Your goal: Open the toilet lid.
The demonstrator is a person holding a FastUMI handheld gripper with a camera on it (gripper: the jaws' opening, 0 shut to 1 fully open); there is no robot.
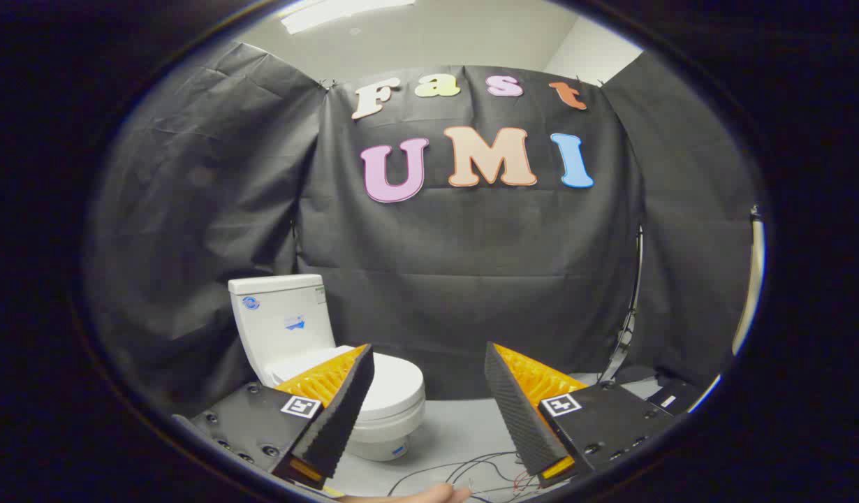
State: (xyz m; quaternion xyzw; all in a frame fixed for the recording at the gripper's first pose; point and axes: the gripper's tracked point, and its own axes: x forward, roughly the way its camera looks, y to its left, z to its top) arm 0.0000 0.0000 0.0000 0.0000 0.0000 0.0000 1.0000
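- The jaws of the gripper (427, 381) stand wide apart at the bottom of the frame, holding nothing; the gap between the two fingers shows only grey floor and the black cloth wall.
- Just past the left finger (339, 405), and partly hidden behind it, sits the toilet lid (394, 383). It lies flat and closed on the bowl, in the lower left of the frame.
- So the lid lies ahead and to the left of the jaws' centre line, not between them. The jaws would need to swing left, and probably down, before they could meet the lid's front rim.
- The toilet (290, 328) runs from its tank (279, 314), at left and further back, to the rounded front of the lid, which points toward lower centre. By my judgement that front edge is the nearer part to catch.
- Loose cables (464, 469) lie on the floor (464, 426) below the gap, with a fingertip (429, 495) at the very bottom of the frame.
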